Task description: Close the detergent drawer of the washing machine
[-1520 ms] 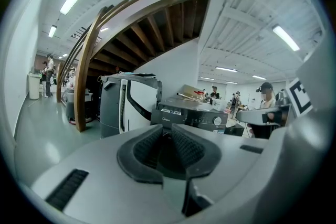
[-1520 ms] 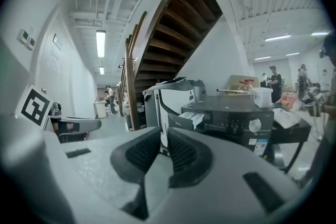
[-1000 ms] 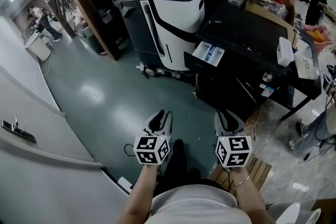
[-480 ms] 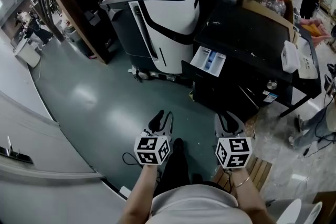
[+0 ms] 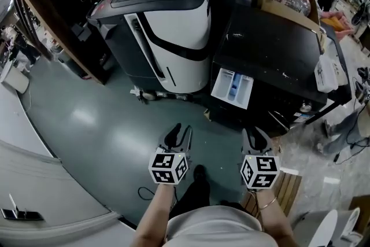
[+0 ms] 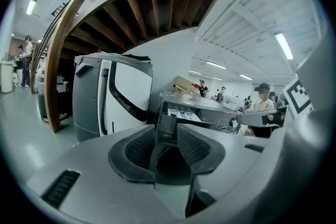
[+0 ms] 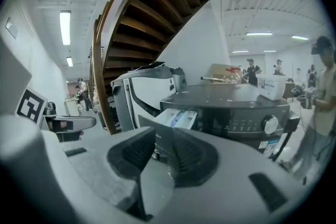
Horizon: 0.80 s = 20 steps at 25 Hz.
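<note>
Two empty grippers tilt down toward the detergent drawer, left gripper jaws opening, right gripper spread.

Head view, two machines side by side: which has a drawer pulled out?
The black washing machine on the right: its white detergent drawer juts from the front. The white-and-grey machine shows none.

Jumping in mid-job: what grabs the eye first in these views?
The white detergent drawer stands pulled out of the front of the black washing machine. To its left in the head view sits a large white-and-black machine. The left gripper and right gripper hang empty short of the drawer, the left's jaws opening.
</note>
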{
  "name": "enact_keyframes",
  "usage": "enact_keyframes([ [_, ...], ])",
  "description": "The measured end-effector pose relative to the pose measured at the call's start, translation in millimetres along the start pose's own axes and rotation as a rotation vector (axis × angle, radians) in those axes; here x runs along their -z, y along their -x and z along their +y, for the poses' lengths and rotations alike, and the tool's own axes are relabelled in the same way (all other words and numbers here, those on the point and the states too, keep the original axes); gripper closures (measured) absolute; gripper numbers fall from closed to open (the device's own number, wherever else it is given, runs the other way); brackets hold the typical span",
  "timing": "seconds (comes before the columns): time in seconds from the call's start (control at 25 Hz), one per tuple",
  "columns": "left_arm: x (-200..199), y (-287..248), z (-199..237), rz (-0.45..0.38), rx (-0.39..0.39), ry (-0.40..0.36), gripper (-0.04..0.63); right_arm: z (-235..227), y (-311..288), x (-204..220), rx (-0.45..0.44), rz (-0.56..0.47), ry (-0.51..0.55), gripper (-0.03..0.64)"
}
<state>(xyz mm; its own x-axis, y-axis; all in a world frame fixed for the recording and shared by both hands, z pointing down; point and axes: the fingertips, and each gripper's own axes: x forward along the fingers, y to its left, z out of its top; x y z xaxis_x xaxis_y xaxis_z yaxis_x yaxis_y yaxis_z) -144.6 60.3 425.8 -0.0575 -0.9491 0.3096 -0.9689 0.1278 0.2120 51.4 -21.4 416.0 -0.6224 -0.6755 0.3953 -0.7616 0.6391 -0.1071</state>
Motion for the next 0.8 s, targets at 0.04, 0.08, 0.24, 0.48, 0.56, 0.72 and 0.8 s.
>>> enact_keyframes([
  [0.04,-4,-9,5,0.005,0.013,-0.003,0.479,-2,-6,-2,0.019,0.003,-0.006,0.528],
  [0.08,-8,-18,10,0.009,0.026,-0.005,0.479,-4,-12,-4,0.038,0.007,-0.012,0.528],
  [0.24,-21,-53,23,0.024,0.083,-0.019,0.474,-13,-32,-10,0.112,0.012,-0.035,0.528],
  [0.48,-31,-97,28,0.049,0.179,-0.041,0.472,-24,-47,-16,0.209,0.004,-0.068,0.528],
  [0.56,-30,-107,24,0.064,0.215,-0.049,0.471,-28,-48,-15,0.238,0.009,-0.077,0.528],
  [0.72,-22,-120,19,0.100,0.267,-0.064,0.468,-32,-50,-9,0.278,0.026,-0.096,0.528],
  [0.8,-18,-124,18,0.114,0.281,-0.068,0.468,-33,-50,-4,0.292,0.036,-0.106,0.528],
])
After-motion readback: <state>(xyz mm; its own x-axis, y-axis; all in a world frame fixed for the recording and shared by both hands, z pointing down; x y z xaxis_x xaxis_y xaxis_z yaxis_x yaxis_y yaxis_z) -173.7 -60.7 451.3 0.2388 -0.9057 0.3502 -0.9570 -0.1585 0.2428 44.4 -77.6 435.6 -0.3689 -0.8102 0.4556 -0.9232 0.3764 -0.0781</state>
